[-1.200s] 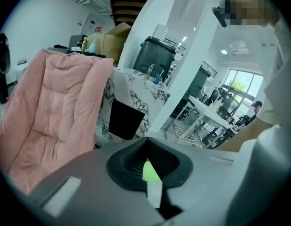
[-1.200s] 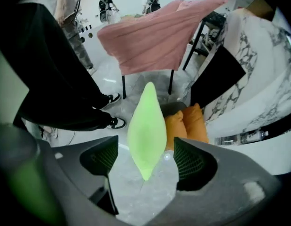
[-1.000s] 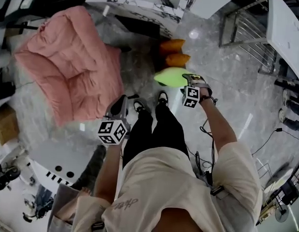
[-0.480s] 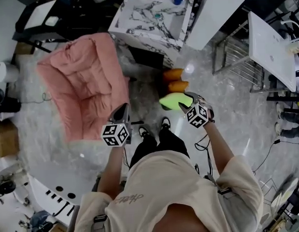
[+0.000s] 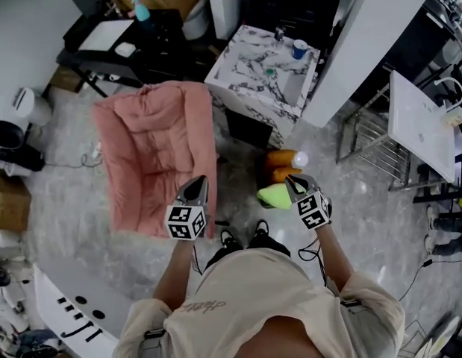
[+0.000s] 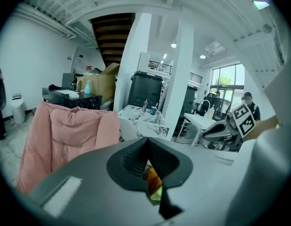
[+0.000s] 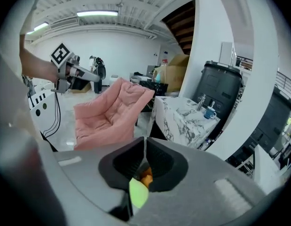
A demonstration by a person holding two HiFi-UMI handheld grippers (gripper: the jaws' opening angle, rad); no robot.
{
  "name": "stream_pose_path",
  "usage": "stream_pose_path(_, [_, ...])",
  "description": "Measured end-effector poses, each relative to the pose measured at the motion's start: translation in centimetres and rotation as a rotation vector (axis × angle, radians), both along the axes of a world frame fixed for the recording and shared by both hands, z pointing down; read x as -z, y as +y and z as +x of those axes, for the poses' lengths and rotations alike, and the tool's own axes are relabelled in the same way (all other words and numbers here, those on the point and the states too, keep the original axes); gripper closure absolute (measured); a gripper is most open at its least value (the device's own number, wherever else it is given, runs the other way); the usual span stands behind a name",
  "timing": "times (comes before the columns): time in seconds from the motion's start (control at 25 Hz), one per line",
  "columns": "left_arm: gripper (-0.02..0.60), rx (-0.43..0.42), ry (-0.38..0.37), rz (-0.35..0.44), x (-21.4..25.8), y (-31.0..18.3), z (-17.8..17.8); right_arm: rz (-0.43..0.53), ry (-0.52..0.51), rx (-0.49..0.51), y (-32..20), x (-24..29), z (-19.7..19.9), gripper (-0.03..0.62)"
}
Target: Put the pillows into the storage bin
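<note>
Two orange pillows and a bright green pillow lie on the pale floor beside a marble table. My right gripper hangs just right of the green pillow in the head view. Its jaws have just been closing and now meet; nothing shows pinched between them. Through the slit below its tips the green pillow and an orange pillow show. My left gripper is shut too, over the edge of the pink chair. Past its tips an orange pillow peeks through.
The big pink padded chair leans left of the marble table. A tall dark bin stands behind that table. A white table and a wire rack are at the right. The person's shoes are near the pillows.
The head view has pulled back and up, so the room looks wider. Both grippers have risen from low near the floor. The pillows lie in the same group on the floor.
</note>
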State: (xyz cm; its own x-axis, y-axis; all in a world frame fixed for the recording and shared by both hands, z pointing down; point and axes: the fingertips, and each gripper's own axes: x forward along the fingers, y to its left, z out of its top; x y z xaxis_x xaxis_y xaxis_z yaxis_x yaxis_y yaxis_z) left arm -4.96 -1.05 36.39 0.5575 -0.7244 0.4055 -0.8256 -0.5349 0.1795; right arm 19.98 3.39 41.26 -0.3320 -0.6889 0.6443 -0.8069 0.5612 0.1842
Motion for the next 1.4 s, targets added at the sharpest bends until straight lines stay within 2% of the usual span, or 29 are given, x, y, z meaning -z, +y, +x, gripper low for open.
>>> stream_pose_path(0.08, [0.561, -0.001, 0.002, 0.022, 1.1, 0.2, -0.3, 0.037, -0.03, -0.006, -0.4, 1.5, -0.7, 0.591])
stream_pose_path(0.2, [0.561, -0.002, 0.007, 0.064, 3.1, 0.2, -0.6, 0.088, -0.075, -0.016, -1.2, 3.9, -1.8, 0.592])
stream_pose_path(0.4, [0.561, 0.014, -0.032, 0.111, 5.9, 0.1, -1.7, 0.167, -0.169, -0.037, -2.1, 8.0, -3.4, 0.592])
stream_pose_path(0.6, [0.561, 0.034, 0.017, 0.165, 9.2, -0.3, -2.2, 0.239, -0.261, -0.047, -3.1, 12.4, -4.3, 0.592])
stream_pose_path(0.84, [0.561, 0.041, 0.03, 0.232, 11.6, -1.1, -2.9, 0.28, -0.406, -0.033, -4.1, 15.2, -5.2, 0.592])
stream_pose_path(1.2, [0.561, 0.061, 0.017, 0.294, 14.2, -1.8, -3.8, 0.379, -0.459, -0.087, -4.8, 18.1, -4.7, 0.592])
stream_pose_path(1.4, [0.561, 0.063, 0.006, 0.302, 14.4, -1.6, -3.7, 0.397, -0.462, -0.076, -4.2, 18.5, -5.4, 0.592])
